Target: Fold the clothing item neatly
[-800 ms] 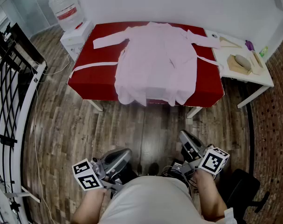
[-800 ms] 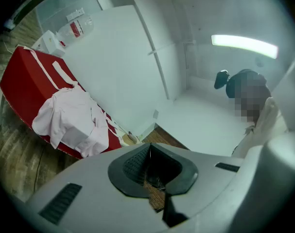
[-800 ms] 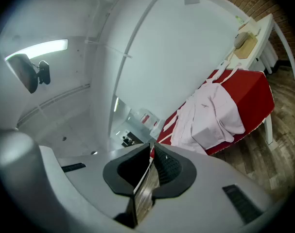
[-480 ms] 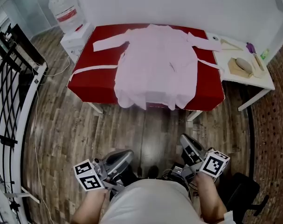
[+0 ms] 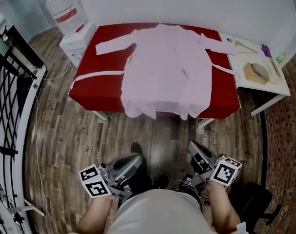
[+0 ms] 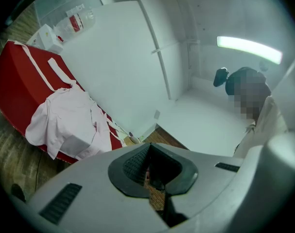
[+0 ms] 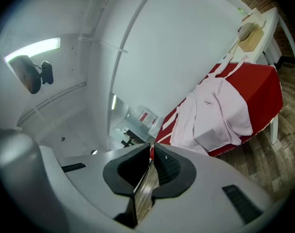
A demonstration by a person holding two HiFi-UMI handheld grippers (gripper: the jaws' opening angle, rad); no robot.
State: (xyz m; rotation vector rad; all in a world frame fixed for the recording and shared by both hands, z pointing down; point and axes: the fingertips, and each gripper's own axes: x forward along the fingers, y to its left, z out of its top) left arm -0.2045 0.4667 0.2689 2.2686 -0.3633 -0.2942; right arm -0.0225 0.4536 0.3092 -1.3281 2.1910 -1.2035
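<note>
two grippers are held low by the person's waist, well apart from the red table [image 5: 101,89]; the left gripper [image 5: 136,158] and the right gripper [image 5: 192,146] each have their jaws pressed together on nothing. the pale pink robe [image 5: 165,69] lies spread open on that table, hem hanging over the near edge, with what may be its belt trailing sideways.

Head view looks steeply down; all three share the distant garment [image 5: 165,67].

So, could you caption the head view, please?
Pink robe spread across red table; left gripper and right gripper shut, empty, away from it.
</note>
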